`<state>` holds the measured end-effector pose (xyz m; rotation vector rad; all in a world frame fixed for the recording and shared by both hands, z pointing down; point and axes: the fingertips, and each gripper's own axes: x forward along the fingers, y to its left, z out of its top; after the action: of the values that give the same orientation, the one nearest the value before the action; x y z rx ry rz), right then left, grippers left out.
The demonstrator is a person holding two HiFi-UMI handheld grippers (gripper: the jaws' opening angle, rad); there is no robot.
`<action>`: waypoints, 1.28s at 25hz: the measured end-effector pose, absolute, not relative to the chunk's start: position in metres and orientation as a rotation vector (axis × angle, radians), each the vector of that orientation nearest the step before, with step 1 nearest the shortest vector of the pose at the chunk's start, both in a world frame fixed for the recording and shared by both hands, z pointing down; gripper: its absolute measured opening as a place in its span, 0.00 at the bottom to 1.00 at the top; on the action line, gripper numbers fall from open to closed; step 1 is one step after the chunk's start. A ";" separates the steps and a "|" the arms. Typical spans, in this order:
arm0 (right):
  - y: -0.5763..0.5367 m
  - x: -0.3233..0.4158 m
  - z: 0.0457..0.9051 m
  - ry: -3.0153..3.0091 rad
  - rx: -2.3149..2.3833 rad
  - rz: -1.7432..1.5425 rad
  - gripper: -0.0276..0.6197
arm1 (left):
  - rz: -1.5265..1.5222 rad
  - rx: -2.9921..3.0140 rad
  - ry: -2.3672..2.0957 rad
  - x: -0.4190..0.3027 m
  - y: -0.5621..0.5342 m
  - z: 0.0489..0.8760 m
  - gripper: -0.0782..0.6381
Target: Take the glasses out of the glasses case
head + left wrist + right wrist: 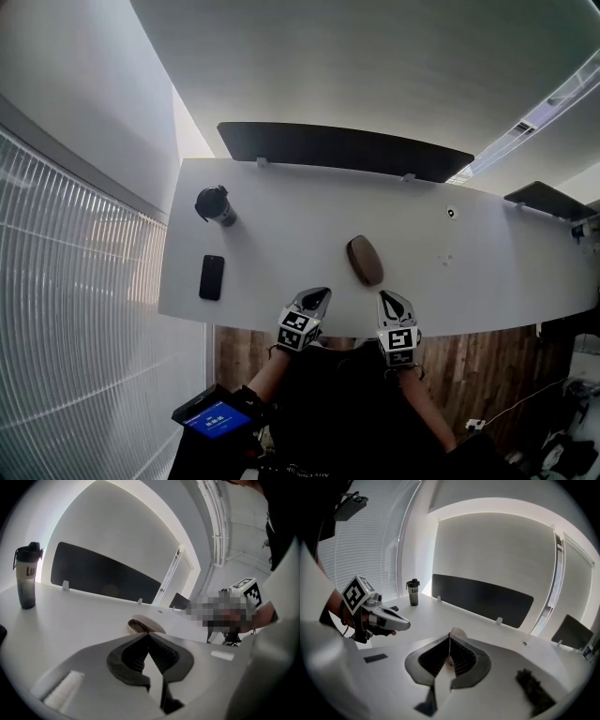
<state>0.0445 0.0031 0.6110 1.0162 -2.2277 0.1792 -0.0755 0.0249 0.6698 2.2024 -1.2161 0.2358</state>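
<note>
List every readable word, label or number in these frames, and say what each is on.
"LU": on the bottle; the rest of the word turns out of sight.
White lines on the blue screen: too small to read.
Nothing else is legible.

Your desk (281, 216) is smooth, matt white. The case (364, 260) looks like matt brown leather, the phone (212, 277) glossy black, and the pads (132, 657) ribbed black rubber.
</note>
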 end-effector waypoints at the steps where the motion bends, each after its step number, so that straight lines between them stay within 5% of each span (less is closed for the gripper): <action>1: 0.000 0.047 0.614 -2.218 1.033 0.199 0.05 | 0.242 2.175 -1.208 -0.076 0.025 0.677 0.12; 25: -0.063 0.059 0.646 -2.101 0.916 0.075 0.06 | 0.757 2.432 -0.972 -0.001 -0.039 0.754 0.27; 32: -0.054 0.038 0.675 -2.054 0.718 -0.081 0.24 | 0.797 2.442 -0.936 0.005 -0.044 0.767 0.31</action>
<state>0.0382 -0.0545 0.6755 0.7184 -2.0536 -0.0812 0.0051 -0.0438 0.7673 2.4418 -0.9363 0.7970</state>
